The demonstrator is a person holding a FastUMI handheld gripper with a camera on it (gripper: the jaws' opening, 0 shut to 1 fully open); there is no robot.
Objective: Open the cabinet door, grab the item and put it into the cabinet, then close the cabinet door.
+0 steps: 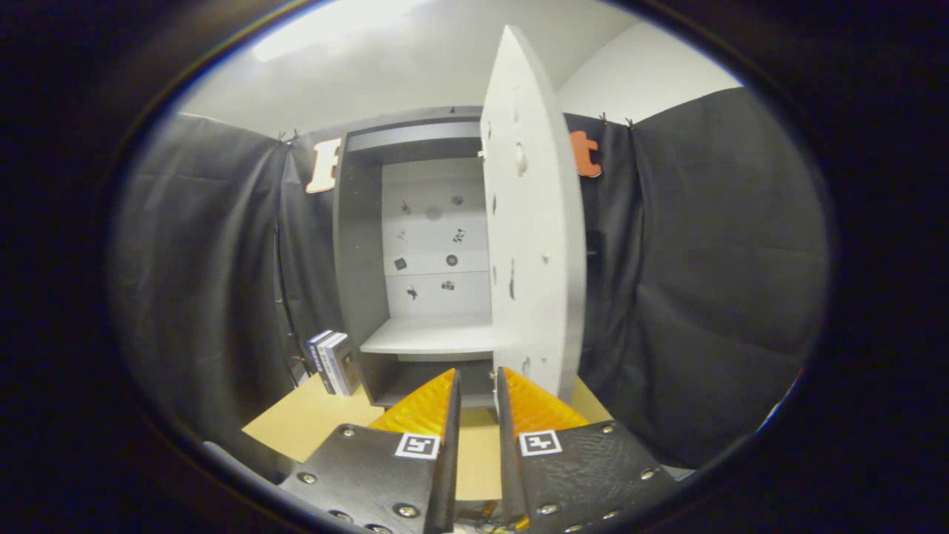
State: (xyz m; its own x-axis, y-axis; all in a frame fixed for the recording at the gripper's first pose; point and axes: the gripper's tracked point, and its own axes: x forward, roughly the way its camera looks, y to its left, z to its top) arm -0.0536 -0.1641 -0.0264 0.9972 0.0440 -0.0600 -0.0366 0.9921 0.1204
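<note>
So the gripper [478, 382] sits low over the wooden table [311, 423], fingers nearly together with just a thin gap and nothing held in it. Right ahead of the tips is the cabinet [363, 245], its white door [534, 237] swung wide open, edge-on toward the camera. Inside there's a bare shelf [430, 337]. The item, a small stack of boxes [334, 362], stands on the table just left of the cabinet.
</note>
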